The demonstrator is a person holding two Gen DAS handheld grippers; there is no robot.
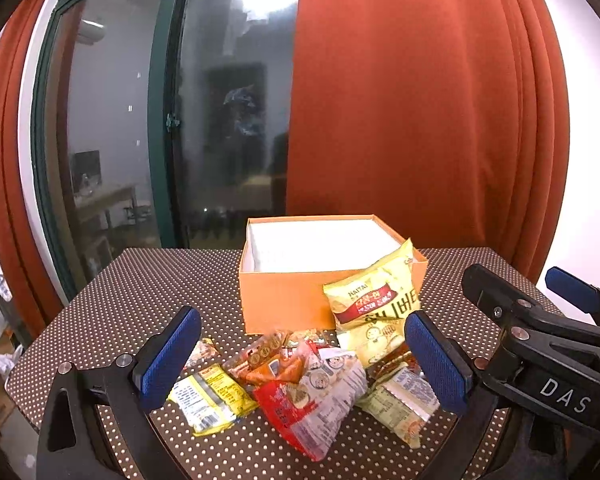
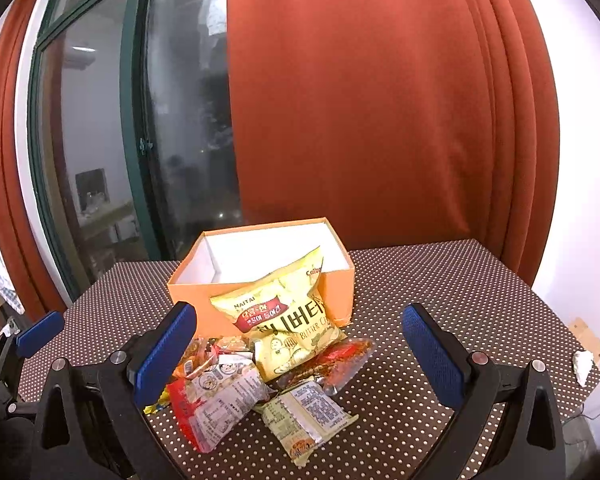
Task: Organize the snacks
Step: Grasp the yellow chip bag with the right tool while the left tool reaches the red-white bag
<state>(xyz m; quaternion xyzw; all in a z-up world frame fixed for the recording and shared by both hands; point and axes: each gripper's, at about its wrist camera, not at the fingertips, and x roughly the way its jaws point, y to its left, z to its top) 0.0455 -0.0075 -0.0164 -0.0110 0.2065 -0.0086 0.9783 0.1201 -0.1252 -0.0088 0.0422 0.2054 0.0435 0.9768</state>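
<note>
Snacks lie in a loose heap on the dotted worktop (image 2: 440,292), just in front of the open orange box (image 2: 342,296), which looks empty, so the sorting seems to be at its start. The big yellow chip bag (image 2: 288,320) leans upright against the box's front wall; below it sit a red-and-white packet (image 2: 216,404), a pale green packet (image 2: 308,416) and a clear red-tinted pouch (image 2: 336,360), overlapping one another. The left hand-held gripper (image 1: 304,356) is spread wide with nothing between its blue pads, and hangs over the red-and-white packet (image 1: 312,404); the right hand-held gripper (image 2: 300,354) is equally spread and empty, centred on the heap. A sensible first pick would be the chip bag, since it stands free on top: pinch its crimped upper seam rather than the puffed body, which would likely slip or crush. Lift straight up before carrying it over the box wall, so that the packets beneath are not dragged along. With both tools so close together, working one at a time should avoid a clash.
</note>
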